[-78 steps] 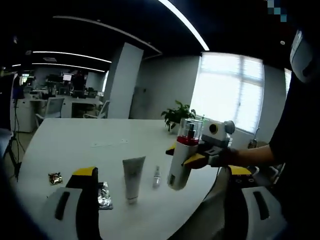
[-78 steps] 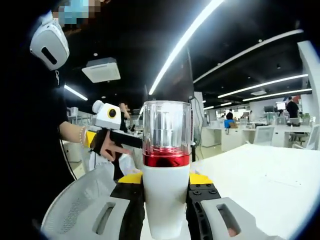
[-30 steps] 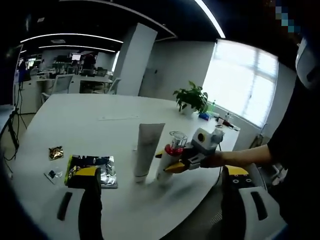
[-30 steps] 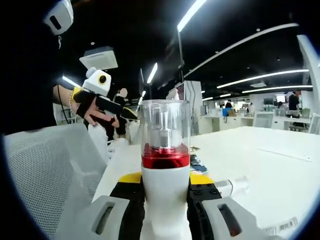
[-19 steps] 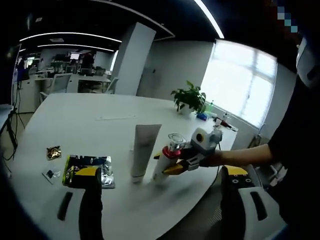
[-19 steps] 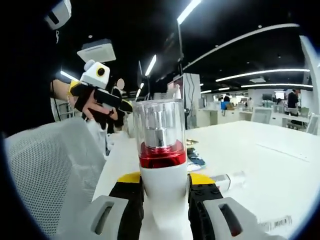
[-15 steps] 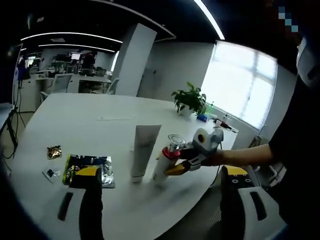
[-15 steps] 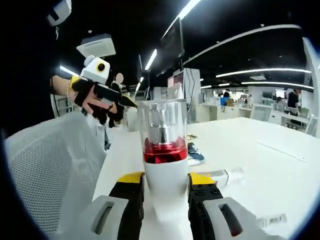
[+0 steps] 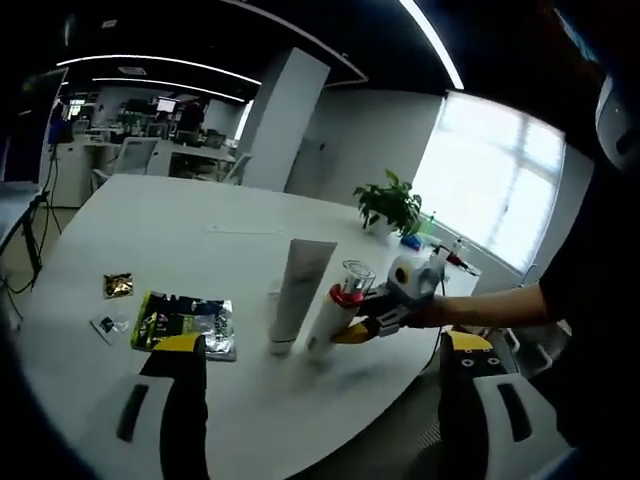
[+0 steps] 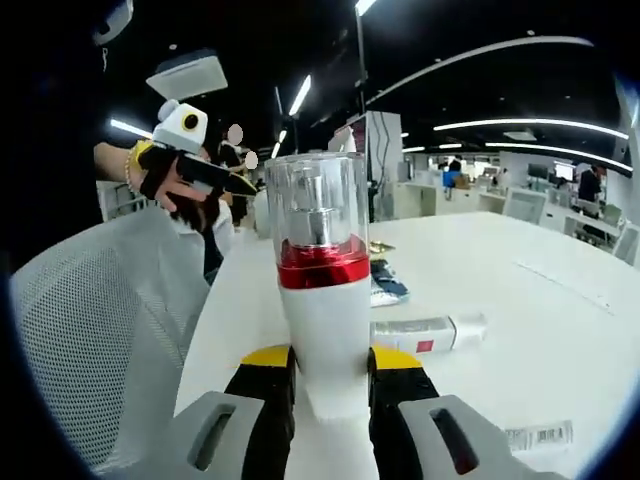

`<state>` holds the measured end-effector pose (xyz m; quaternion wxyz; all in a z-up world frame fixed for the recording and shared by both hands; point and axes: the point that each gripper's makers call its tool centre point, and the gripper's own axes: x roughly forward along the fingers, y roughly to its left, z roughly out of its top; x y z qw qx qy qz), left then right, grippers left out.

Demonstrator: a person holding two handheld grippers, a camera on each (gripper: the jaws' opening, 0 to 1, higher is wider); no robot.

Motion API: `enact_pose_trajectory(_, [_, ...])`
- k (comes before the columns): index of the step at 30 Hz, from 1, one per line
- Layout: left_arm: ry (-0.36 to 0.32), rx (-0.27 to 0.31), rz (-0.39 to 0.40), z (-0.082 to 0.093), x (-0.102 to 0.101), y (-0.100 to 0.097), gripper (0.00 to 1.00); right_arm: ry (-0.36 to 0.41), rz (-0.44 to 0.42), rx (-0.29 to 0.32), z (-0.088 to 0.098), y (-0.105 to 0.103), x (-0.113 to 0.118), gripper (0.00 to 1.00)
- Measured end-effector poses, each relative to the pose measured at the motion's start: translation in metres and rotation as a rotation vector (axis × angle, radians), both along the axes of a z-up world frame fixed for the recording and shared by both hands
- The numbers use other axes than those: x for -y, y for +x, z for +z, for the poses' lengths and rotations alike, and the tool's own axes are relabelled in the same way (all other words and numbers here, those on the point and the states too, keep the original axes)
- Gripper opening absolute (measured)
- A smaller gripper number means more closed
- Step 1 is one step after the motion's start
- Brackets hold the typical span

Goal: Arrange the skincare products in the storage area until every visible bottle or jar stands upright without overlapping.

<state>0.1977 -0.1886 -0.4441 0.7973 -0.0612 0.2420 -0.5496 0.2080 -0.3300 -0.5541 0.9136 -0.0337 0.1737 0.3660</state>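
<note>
Left gripper view: left gripper [image 9: 315,400] jaws apart, empty; pump bottle [image 9: 328,320] leans beside the upright tube [image 9: 298,293] near the table [image 9: 150,240] edge; released tilted, it could topple. Right gripper view: right gripper [image 10: 330,385] clamped on the bottle's white body; small bottle [image 10: 425,333] lying flat beyond.

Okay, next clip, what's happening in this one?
A person is tidying skincare items on a white table. The right gripper grips a white pump bottle with a red collar and clear cap, setting it beside a white tube that stands on its cap. A small bottle lies on its side. The left gripper is open, holding nothing.
</note>
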Motion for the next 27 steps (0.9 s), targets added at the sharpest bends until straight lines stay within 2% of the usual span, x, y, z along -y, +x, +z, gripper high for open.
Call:
enact_pose_trajectory(11, [0.007, -0.013, 0.025, -0.004, -0.010, 0.010, 0.89, -0.001, 0.009, 0.006, -0.002, 0.028, 0.012, 0.18])
enact_pose_trajectory(20, [0.005, -0.019, 0.018, -0.005, -0.007, 0.016, 0.89, 0.013, 0.003, -0.001, -0.003, 0.029, 0.014, 0.19])
enact_pose_trajectory(23, [0.004, -0.019, 0.012, -0.006, -0.006, 0.017, 0.89, 0.025, -0.009, -0.016, -0.002, 0.028, 0.013, 0.20])
enact_pose_trajectory(27, [0.005, -0.021, 0.004, -0.007, -0.003, 0.017, 0.89, 0.052, -0.048, -0.071, -0.004, 0.026, 0.013, 0.21])
